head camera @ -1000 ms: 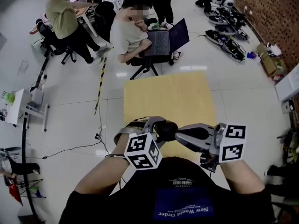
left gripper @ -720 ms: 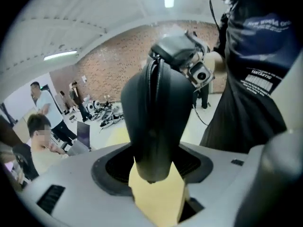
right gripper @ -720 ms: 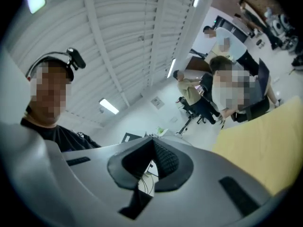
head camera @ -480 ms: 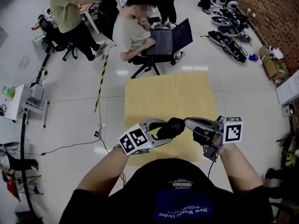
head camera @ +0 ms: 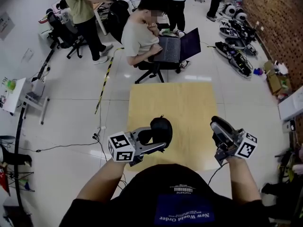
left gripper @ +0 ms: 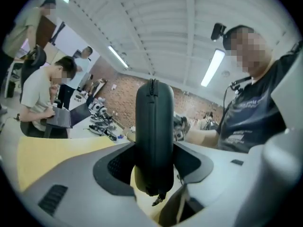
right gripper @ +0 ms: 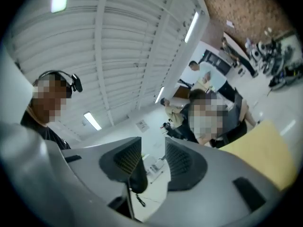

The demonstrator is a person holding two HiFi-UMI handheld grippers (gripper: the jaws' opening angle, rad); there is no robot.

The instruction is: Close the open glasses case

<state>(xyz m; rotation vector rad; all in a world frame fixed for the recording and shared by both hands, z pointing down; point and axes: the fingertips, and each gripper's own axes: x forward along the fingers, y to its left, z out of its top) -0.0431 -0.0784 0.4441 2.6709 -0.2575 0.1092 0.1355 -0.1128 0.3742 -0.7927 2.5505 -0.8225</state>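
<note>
The glasses case (left gripper: 154, 126) is black. The left gripper (left gripper: 154, 162) and right gripper (right gripper: 151, 161) are pale grey with black textured pads (right gripper: 183, 162). Their marker cubes (head camera: 120, 148) carry black-and-white squares. The table (head camera: 175, 103) is pale yellow.

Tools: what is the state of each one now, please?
Left tool: closed on the case.
Right tool: open, empty; its jaws have just been opening.

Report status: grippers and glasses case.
Left gripper clamped on glasses case, case looks shut. Right gripper jaws just opened, empty, clear of case. Nothing in the way.
</note>
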